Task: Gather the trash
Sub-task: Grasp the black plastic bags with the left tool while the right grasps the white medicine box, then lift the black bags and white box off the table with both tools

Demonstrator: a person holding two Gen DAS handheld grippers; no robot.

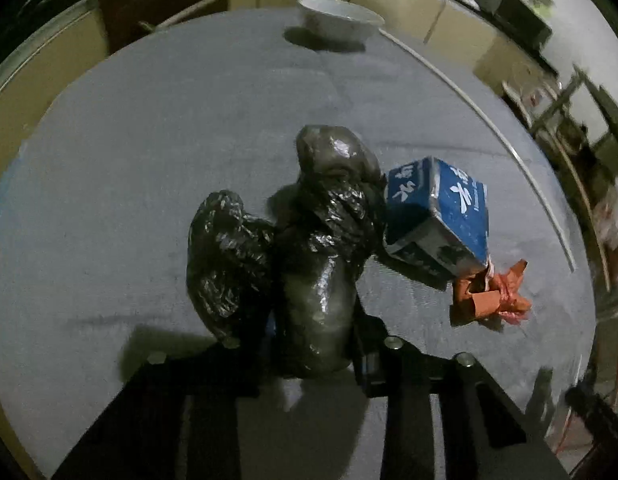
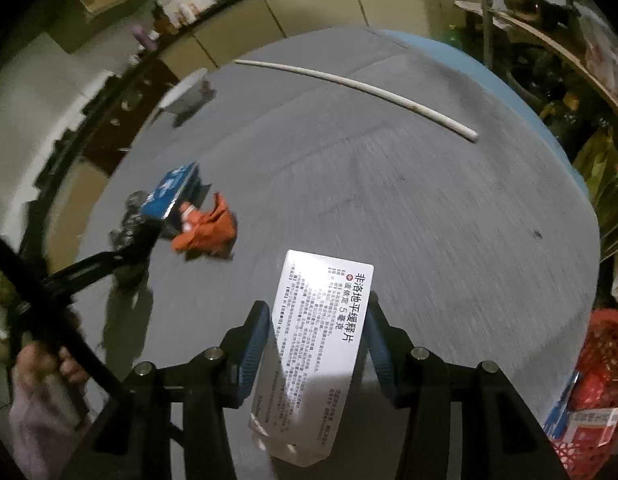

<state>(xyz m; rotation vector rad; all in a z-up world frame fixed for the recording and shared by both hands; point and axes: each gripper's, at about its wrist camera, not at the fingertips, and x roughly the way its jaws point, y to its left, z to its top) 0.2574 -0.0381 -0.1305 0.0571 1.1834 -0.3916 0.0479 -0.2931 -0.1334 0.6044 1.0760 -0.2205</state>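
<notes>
1. Our left gripper (image 1: 309,344) pinches the black plastic bag (image 1: 317,248) above the grey table (image 1: 149,160).
2. Our right gripper (image 2: 315,344) clamps the white medicine box (image 2: 317,344).
3. Farther off lie the blue carton (image 1: 437,216) and orange wrapper (image 1: 489,300), touching.

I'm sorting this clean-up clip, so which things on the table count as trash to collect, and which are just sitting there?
Trash for the job:
- black plastic bag, clamped in the left tool
- white box, held in the right tool
- blue carton
- orange wrapper
- red basket, already holding packets

Just lying about:
- white bowl
- long white stick
</notes>
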